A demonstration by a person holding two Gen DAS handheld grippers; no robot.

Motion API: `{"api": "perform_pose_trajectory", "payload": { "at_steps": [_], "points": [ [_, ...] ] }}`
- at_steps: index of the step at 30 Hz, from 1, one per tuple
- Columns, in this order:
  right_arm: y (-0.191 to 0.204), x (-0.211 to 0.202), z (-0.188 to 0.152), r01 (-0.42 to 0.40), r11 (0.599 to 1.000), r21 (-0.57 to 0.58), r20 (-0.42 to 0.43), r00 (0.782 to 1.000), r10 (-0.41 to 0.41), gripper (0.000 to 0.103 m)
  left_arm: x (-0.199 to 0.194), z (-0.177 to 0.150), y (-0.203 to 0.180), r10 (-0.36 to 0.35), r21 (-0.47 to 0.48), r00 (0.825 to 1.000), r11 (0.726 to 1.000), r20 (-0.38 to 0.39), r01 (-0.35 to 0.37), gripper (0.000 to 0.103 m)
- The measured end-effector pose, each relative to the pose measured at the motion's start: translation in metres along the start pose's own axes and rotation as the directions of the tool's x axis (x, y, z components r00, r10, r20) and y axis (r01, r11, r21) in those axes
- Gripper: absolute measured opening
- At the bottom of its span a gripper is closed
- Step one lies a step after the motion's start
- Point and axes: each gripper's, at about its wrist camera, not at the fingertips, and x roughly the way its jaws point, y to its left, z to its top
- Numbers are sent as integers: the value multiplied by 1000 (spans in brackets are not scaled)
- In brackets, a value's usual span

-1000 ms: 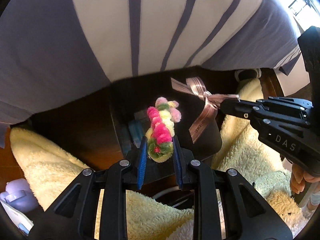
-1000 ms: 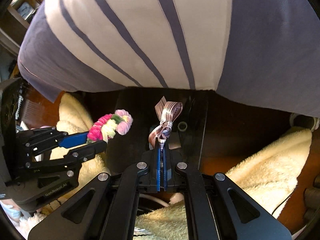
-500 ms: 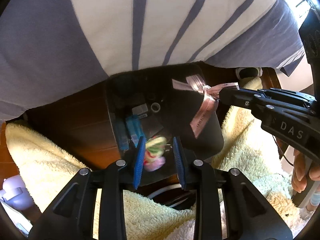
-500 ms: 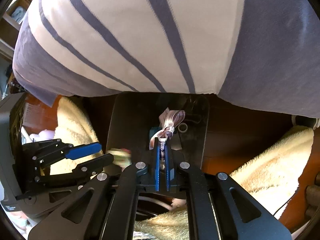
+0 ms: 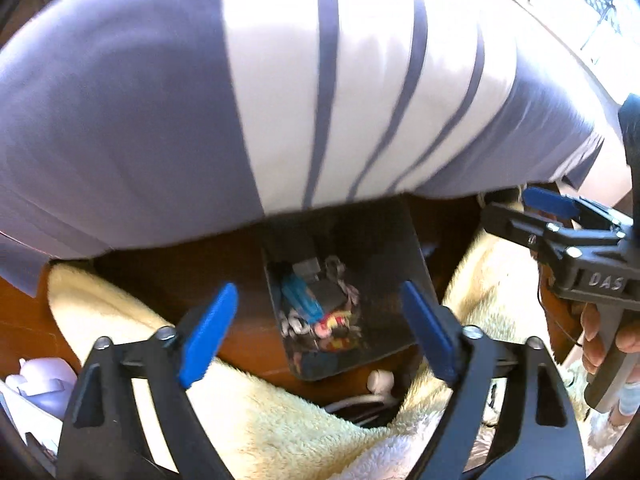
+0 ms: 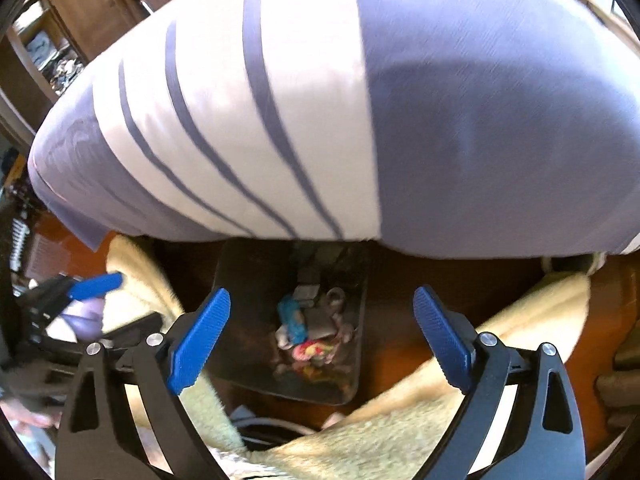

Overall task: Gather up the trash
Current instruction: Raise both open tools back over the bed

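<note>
Trash (image 5: 320, 316), a jumble of blue wrappers, a pink-and-yellow fuzzy piece and a pale ribbon, lies at the bottom of the dark bin (image 5: 384, 248) that stands on the wooden floor between cream fluffy blankets (image 5: 264, 412), under the edge of a striped bedcover (image 5: 280, 92). The left tongs (image 5: 318, 332) hang above the bin with jaws opening wide and nothing between them. To the right, the right tongs (image 6: 320, 332) are likewise opening and empty over the same bin.
</note>
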Motion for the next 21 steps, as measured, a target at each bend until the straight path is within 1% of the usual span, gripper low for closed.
{"api": "perform_pose_trajectory", "payload": {
  "at_steps": [1, 3, 8, 10, 12, 16, 21],
  "points": [
    [-1, -4, 1, 7, 1000, -3, 13, 1000, -7, 93, -7, 2, 1, 2, 1, 1000, 1000, 19, -2, 87],
    [-2, -15, 5, 11, 1000, -7, 46, 999, -10, 93, -22, 7, 2, 15, 4, 998, 1000, 61, -15, 89],
    [-2, -44, 19, 5, 1000, -22, 134, 991, -2, 94, -54, 23, 1, 48, 18, 987, 999, 155, -51, 90],
    [0, -57, 28, -23, 999, -26, 174, 984, 27, 93, -62, 30, 0, 56, 24, 982, 998, 180, -61, 90],
    [1, -65, 36, -25, 999, -30, 211, 977, 31, 94, -69, 37, 1, 68, 32, 977, 997, 202, -76, 90],
    [1, -75, 57, 4, 999, -38, 267, 964, 6, 93, -80, 58, 4, 84, 43, 968, 994, 235, -97, 90],
    [2, -83, 87, 39, 997, -63, 298, 954, -18, 93, -91, 88, 7, 99, 52, 957, 992, 273, -118, 90]
  ]
}}
